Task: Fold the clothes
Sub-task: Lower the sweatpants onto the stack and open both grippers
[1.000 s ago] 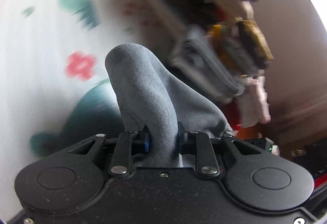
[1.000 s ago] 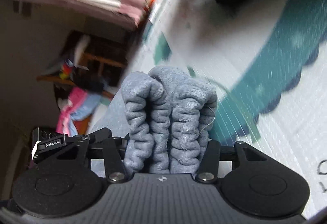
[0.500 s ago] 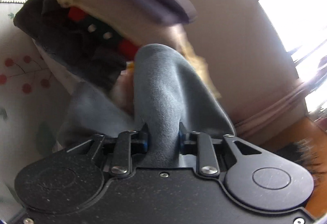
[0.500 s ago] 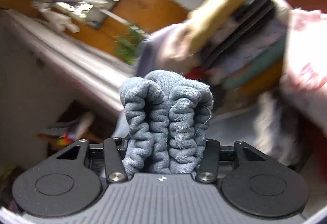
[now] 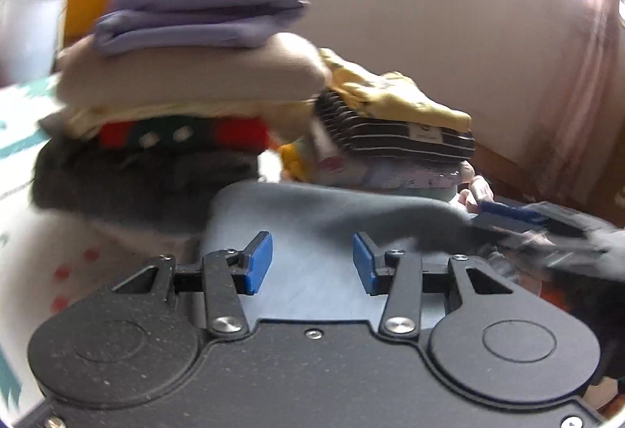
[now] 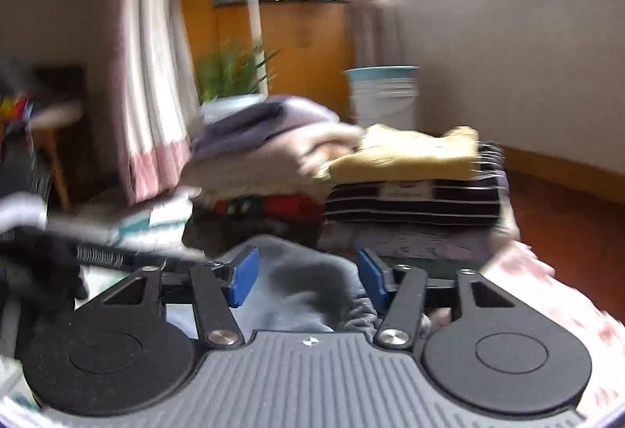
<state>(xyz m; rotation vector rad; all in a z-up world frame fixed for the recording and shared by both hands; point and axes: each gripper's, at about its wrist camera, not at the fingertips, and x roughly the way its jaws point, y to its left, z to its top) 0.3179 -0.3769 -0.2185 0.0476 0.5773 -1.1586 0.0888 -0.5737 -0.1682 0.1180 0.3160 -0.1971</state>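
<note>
A grey-blue garment lies flat in front of two piles of folded clothes. My left gripper is open just above it, blue pads apart, holding nothing. In the right wrist view the same garment lies under my right gripper, which is also open, with the garment's gathered cuff by its right finger. The right gripper shows at the right edge of the left wrist view, blurred.
Behind the garment stand a pile with lilac and beige folded clothes and a pile with yellow and striped ones. A potted plant and a pale bucket stand further back by the curtain and wall.
Both grippers were shut on the grey-blue garment and carried it over to the piles. Now both have opened and the garment lies flat below them.
</note>
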